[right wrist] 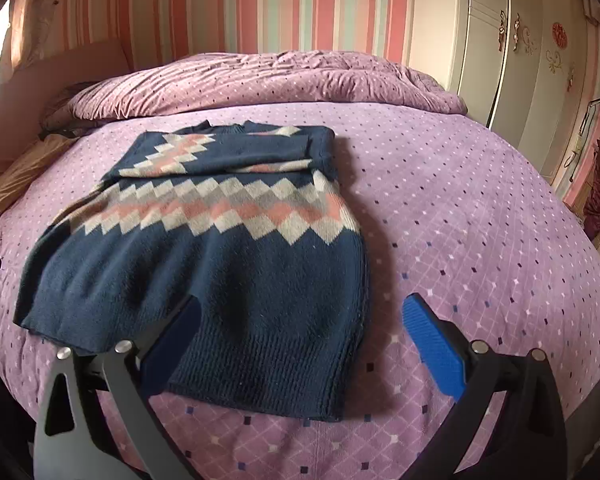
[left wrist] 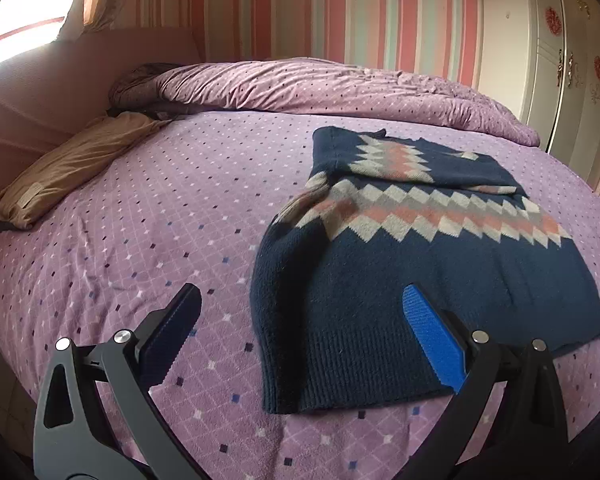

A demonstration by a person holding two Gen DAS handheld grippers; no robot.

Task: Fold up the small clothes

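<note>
A navy knit sweater [left wrist: 428,280] with a pink, grey and white diamond band lies flat on the purple bedspread [left wrist: 140,220], its sleeves folded across the chest. My left gripper [left wrist: 300,304] is open and empty, hovering over the sweater's near left hem corner. The sweater also shows in the right wrist view [right wrist: 220,272]. My right gripper [right wrist: 300,312] is open and empty, hovering over the sweater's near right hem corner, its right finger [right wrist: 432,344] over bare bedspread [right wrist: 480,220].
A rolled purple duvet [left wrist: 340,88] lies along the far side of the bed. A tan pillow [left wrist: 68,172] sits at the left by the headboard. A white wardrobe [right wrist: 520,60] stands at the right, beside a striped wall.
</note>
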